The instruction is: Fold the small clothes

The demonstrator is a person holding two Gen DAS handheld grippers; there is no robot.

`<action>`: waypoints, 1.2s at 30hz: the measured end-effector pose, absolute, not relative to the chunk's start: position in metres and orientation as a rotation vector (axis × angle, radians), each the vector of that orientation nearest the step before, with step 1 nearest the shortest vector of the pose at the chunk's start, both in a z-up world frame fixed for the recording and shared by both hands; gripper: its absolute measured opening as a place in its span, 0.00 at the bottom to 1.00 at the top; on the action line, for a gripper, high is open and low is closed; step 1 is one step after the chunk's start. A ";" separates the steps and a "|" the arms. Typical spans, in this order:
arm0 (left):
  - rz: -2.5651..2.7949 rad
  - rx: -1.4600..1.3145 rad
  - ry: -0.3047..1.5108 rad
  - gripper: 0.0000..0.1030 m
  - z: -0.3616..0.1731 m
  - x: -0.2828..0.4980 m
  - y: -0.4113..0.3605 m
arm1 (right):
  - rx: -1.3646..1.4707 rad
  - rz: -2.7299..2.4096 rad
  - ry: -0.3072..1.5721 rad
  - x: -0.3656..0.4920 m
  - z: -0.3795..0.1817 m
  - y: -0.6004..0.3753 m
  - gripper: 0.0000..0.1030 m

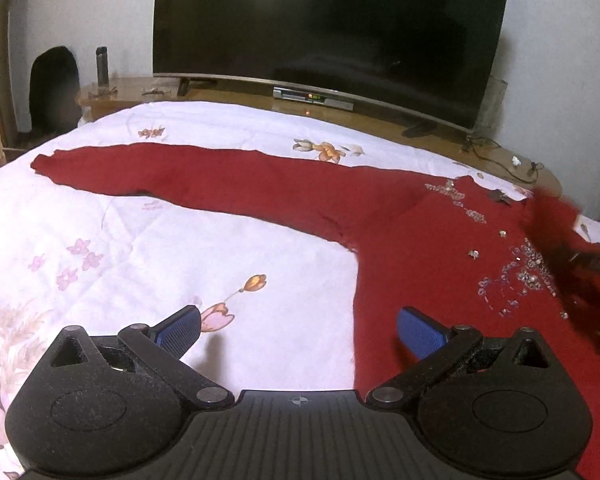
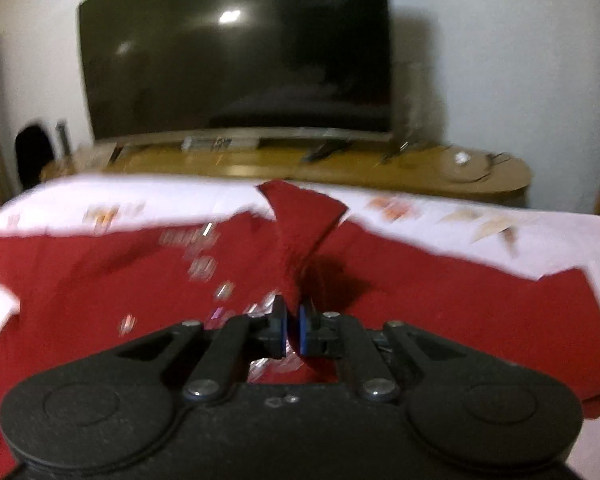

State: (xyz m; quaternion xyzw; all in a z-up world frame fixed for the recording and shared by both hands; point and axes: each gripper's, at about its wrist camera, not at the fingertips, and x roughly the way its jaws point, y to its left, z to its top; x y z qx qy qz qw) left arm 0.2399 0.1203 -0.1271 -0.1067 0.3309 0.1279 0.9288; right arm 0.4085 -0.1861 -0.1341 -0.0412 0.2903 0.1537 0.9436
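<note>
A dark red long-sleeved top [image 1: 420, 240] with silver beadwork lies on a white floral bedspread [image 1: 180, 240]. One sleeve [image 1: 172, 172] stretches out flat to the far left. My left gripper [image 1: 298, 330] is open and empty, low over the left side edge of the top's body. In the blurred right wrist view my right gripper [image 2: 292, 326] is shut on the other red sleeve [image 2: 300, 220], which rises from the jaws in a lifted fold over the top's body [image 2: 100, 272]. The right gripper shows as a dark blur at the right edge of the left wrist view [image 1: 592, 260].
A large dark TV [image 1: 332, 28] stands on a wooden cabinet [image 1: 380, 120] beyond the bed's far edge. A set-top box [image 1: 312, 98], a dark bottle [image 1: 101, 65] and cables [image 1: 500, 152] lie on the cabinet. White bedspread spreads to the left of the top.
</note>
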 end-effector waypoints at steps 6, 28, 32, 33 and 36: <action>0.165 -0.272 0.639 1.00 -0.117 0.271 0.107 | -0.174 0.441 0.548 0.367 -0.139 -0.166 0.42; -0.207 -0.339 0.829 0.04 -0.157 0.451 -0.024 | 0.176 -0.067 0.572 0.315 -0.138 -0.357 0.41; -0.213 -0.334 0.743 0.04 -0.132 0.441 -0.011 | 0.222 -0.083 0.591 0.320 -0.145 -0.369 0.42; -0.212 -0.331 0.730 0.04 -0.126 0.439 -0.005 | 0.231 -0.082 0.598 0.321 -0.146 -0.371 0.42; -0.193 -0.335 0.720 0.04 -0.119 0.435 0.016 | 0.265 -0.065 0.615 0.325 -0.149 -0.375 0.43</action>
